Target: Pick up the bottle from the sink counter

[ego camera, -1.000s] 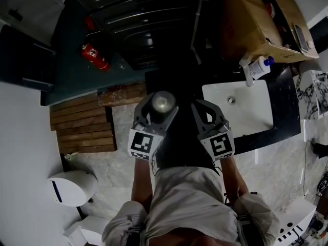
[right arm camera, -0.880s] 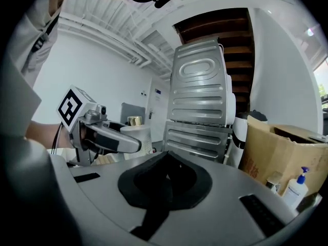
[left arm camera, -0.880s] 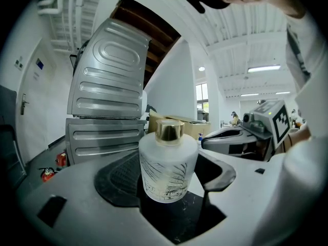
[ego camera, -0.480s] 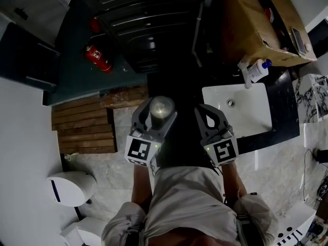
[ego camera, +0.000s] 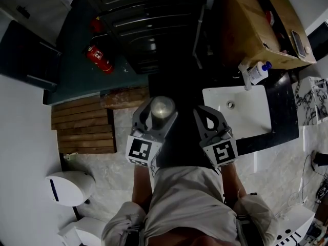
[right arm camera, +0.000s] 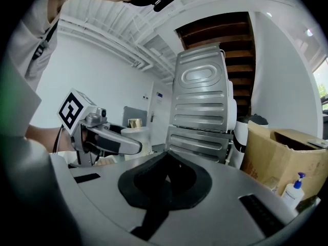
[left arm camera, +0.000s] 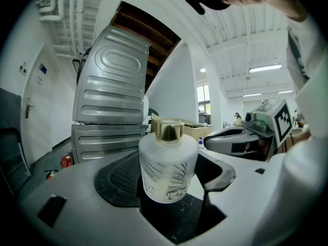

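- Since the bottle [left arm camera: 168, 164] is clamped between the jaws of the left gripper [ego camera: 159, 104], the lift reads as done. The step in hand is judged to be holding it clear without a slip.
- Bottle: squat, round, frosted, upright, with a gold cap [left arm camera: 169, 130] on top. It hangs in the air in front of the person's waist, off the counter [ego camera: 285, 111], at about 9 o'clock of the sink [ego camera: 256, 124] in the head view.
- Grip: the jaws bear on the lower body from both sides, and the cap and shoulder stand clear above them. The wall looks like frosted glass, so it is probably slick. Being round, it could squirt out if the squeeze eases. Advice: even pressure, axis vertical, no quick tilts.
- Right gripper [ego camera: 206, 111]: jaws together with nothing between them, just beside the left gripper at its 3 o'clock. It is best held apart so it cannot knock the cap.
- Further out: a spray bottle [ego camera: 258, 72] stands at the sink's 1 o'clock, and a box [ego camera: 261, 24] lies beyond it at 12 o'clock. Both are well apart from the held bottle, so nothing crowds the carry.
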`<state>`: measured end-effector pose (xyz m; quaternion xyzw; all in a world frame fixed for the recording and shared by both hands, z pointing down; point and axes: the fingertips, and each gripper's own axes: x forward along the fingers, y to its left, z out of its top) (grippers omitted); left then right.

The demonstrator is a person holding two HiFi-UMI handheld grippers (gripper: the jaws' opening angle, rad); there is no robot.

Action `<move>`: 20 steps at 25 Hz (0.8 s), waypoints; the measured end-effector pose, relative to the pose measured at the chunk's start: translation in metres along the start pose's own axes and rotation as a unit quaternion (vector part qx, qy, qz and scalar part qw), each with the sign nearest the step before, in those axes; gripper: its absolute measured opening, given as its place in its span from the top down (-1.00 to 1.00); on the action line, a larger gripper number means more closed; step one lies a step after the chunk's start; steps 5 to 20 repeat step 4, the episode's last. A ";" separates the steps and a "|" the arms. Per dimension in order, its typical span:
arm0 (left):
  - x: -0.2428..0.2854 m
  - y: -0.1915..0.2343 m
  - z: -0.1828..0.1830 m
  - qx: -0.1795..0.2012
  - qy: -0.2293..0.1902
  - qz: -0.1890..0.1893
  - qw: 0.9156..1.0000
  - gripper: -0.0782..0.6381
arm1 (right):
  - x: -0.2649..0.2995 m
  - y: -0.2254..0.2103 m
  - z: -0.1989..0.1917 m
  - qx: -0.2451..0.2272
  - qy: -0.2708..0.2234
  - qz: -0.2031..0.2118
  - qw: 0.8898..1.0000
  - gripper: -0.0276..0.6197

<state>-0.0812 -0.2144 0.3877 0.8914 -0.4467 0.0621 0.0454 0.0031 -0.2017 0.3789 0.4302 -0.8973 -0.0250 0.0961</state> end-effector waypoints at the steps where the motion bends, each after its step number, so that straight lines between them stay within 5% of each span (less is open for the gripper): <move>1: 0.000 0.000 0.000 0.000 0.000 0.001 1.000 -0.11 | 0.000 0.000 0.000 0.000 0.000 0.000 1.000 0.94; 20: 0.000 0.001 0.000 0.001 0.000 0.002 1.000 -0.11 | 0.001 0.000 0.000 -0.001 -0.001 0.001 1.000 0.94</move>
